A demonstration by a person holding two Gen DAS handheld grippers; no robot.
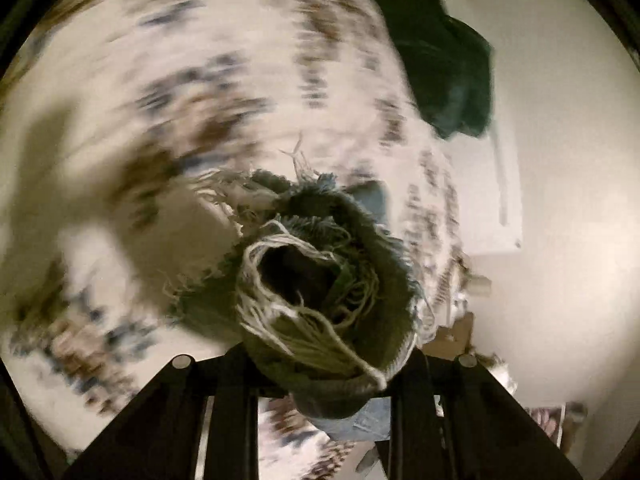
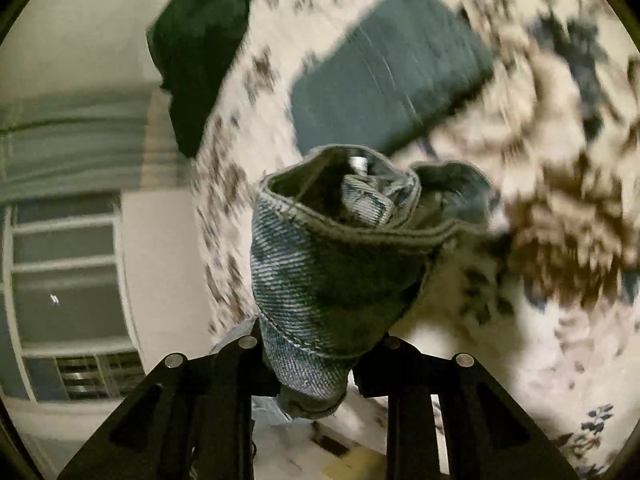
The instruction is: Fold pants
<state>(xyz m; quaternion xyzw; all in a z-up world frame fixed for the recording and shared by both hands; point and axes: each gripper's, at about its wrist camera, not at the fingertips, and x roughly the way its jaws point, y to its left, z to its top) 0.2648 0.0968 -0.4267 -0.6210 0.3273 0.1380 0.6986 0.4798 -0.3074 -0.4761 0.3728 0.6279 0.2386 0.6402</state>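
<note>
The pants are blue denim jeans. My left gripper (image 1: 320, 384) is shut on a frayed leg hem of the jeans (image 1: 320, 280), with loose white threads hanging from it, held up above the bed. My right gripper (image 2: 316, 368) is shut on the jeans' waistband (image 2: 328, 272); a metal button (image 2: 358, 165) shows at its top. Both bunches of denim fill the space between the fingers and hide the fingertips. The background is blurred by motion.
A white bedspread with brown and blue flowers (image 1: 180, 100) (image 2: 560, 200) lies below. A folded blue-grey garment (image 2: 392, 76) and a dark green garment (image 1: 444, 60) (image 2: 200, 48) lie on it. A window (image 2: 68, 280) and white wall stand at the left.
</note>
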